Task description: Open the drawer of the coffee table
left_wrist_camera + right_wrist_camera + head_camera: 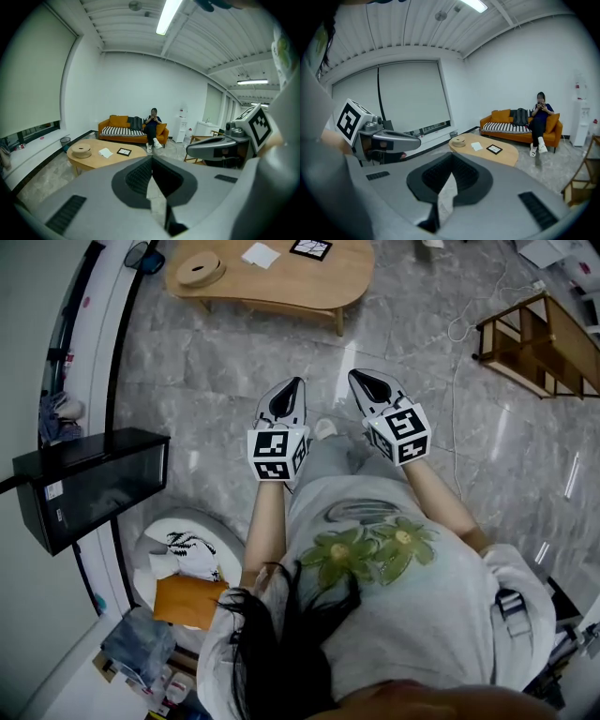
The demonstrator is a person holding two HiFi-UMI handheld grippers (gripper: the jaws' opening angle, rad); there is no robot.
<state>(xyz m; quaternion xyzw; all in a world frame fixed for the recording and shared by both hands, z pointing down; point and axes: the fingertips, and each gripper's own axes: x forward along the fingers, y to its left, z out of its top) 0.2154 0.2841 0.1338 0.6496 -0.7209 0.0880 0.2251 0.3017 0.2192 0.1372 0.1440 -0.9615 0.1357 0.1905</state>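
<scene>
The light wooden oval coffee table (281, 282) stands at the top of the head view, some way across the floor from me; no drawer front shows in any view. On it lie a round wooden reel (200, 268), a white paper (261, 254) and a black framed picture (310, 247). My left gripper (298, 383) and right gripper (357, 376) are held side by side in front of my body, pointing toward the table, both shut and empty. The left gripper view has the table (105, 157) beyond the shut left gripper (153, 157). The right gripper view has the table (487, 152) past the shut right gripper (453, 154).
A wooden rack (539, 343) stands at the right on the marble floor, with a white cable (464, 320) near it. A black cabinet (89, 484) and a round white stool with clutter (187, 559) are at my left. A person sits on an orange sofa (117, 127) behind the table.
</scene>
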